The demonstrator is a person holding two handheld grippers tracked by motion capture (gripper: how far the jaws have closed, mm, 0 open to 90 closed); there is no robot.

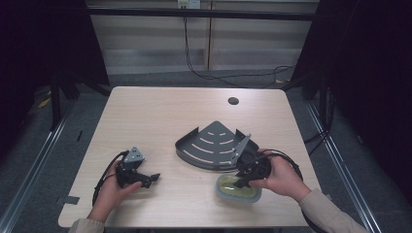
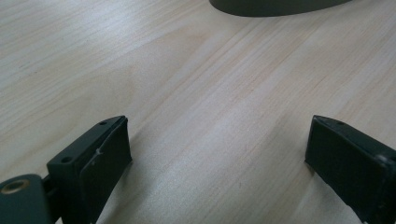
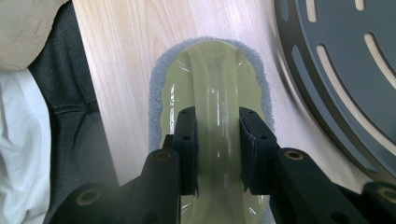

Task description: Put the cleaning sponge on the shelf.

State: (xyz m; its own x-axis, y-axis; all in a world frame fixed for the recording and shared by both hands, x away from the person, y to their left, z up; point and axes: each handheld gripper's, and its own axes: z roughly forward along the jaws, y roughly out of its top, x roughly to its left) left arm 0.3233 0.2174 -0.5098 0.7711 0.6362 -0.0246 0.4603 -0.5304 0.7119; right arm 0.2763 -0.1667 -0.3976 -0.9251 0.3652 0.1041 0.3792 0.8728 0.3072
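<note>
Right gripper (image 3: 217, 154) clamped on scrubber's handle (image 3: 215, 116), near table's front edge beside slotted tray (image 1: 214, 143). Left gripper (image 2: 217, 154) idle, agape (nothing between). Best lifted level, straight up.

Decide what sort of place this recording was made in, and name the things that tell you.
Probably a lab or recording bay, not a home: a bare wooden table with a cable hole, dark curtains at both sides, and loose cables across the grey floor behind.
</note>
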